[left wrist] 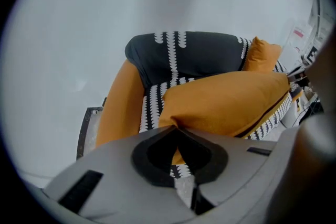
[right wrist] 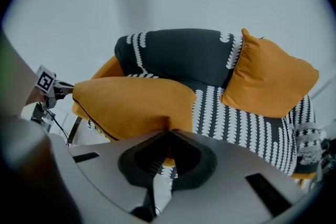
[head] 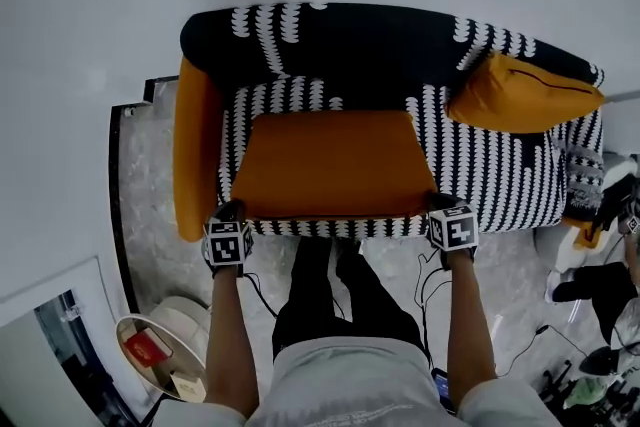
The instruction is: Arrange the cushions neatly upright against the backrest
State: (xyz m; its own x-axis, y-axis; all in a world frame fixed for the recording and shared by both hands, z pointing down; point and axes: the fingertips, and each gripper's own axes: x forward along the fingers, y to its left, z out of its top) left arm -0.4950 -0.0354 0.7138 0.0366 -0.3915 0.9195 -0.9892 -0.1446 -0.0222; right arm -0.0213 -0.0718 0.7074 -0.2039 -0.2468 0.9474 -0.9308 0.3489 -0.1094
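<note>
A large orange cushion (head: 330,165) hangs over the seat of a black-and-white patterned sofa (head: 350,45), held by its two near corners. My left gripper (head: 228,212) is shut on the cushion's left corner, and the same cushion (left wrist: 226,102) fills the left gripper view, pinched at my left gripper (left wrist: 177,129). My right gripper (head: 446,205) is shut on the right corner, and the cushion (right wrist: 136,105) bunches into my right gripper (right wrist: 169,132). A second orange cushion (head: 522,95) leans upright against the backrest at the sofa's right end; the right gripper view also shows this cushion (right wrist: 270,81).
A long orange cushion (head: 195,150) stands along the sofa's left armrest. A round white side table (head: 165,355) with small items sits at the lower left. Cables (head: 425,290) trail on the marble floor by my legs. Equipment and another person's legs (head: 590,285) are at the right.
</note>
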